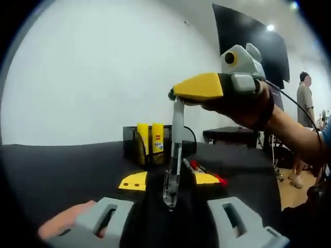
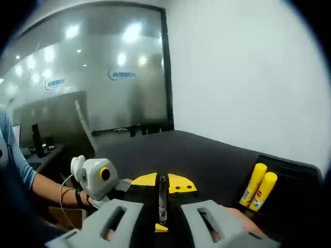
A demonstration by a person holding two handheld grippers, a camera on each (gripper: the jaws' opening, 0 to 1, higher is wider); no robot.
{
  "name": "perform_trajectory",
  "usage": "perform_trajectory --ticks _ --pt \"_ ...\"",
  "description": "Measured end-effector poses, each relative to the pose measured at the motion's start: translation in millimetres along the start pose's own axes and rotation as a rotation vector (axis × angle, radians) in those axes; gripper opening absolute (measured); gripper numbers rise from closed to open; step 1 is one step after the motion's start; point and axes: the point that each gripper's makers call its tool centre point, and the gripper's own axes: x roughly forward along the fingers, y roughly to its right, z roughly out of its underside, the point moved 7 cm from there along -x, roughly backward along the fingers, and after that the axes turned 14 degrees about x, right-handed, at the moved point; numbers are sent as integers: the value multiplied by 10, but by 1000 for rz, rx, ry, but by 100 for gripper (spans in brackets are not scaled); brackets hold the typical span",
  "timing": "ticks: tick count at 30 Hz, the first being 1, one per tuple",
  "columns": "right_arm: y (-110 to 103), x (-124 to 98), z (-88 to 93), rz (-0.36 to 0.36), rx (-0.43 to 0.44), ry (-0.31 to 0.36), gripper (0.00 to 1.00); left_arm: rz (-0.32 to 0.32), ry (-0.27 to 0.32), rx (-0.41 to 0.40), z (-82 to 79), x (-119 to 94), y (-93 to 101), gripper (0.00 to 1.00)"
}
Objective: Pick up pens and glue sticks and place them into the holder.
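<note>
Fingers of the right gripper (image 1: pixel 178 95) pinch a clear pen (image 1: pixel 173 165) hanging above the wide-open, empty left gripper (image 1: pixel 170 222)

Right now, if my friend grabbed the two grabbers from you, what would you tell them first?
Right gripper: shut on a clear pen, hanging it above the black table, near the holder.
Left gripper: jaws look apart, nothing between them, held low behind the pen.
Holder: black mesh, with two yellow glue sticks already standing inside.
On the table: another pen with a red tip lies to the right of the hanging pen.
Done: glue sticks in.
Left: lower the held pen into the holder, then fetch the red-tipped pen.
</note>
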Motion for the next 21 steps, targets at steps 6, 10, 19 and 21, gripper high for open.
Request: perform_trajectory --ticks 6,10,19,21 --pt "-41 19 -23 -29 -6 -1 3 -6 0 3 -6 -23 -1 13" --pt "-43 26 -9 -31 -14 -6 3 -12 0 8 -13 -38 -7 9" --pt "-12 36 30 -4 -50 15 12 -25 -7 10 -11 -66 -25 8" --pt "-4 39 45 -2 -42 15 12 -29 -5 9 -11 -64 -32 8"
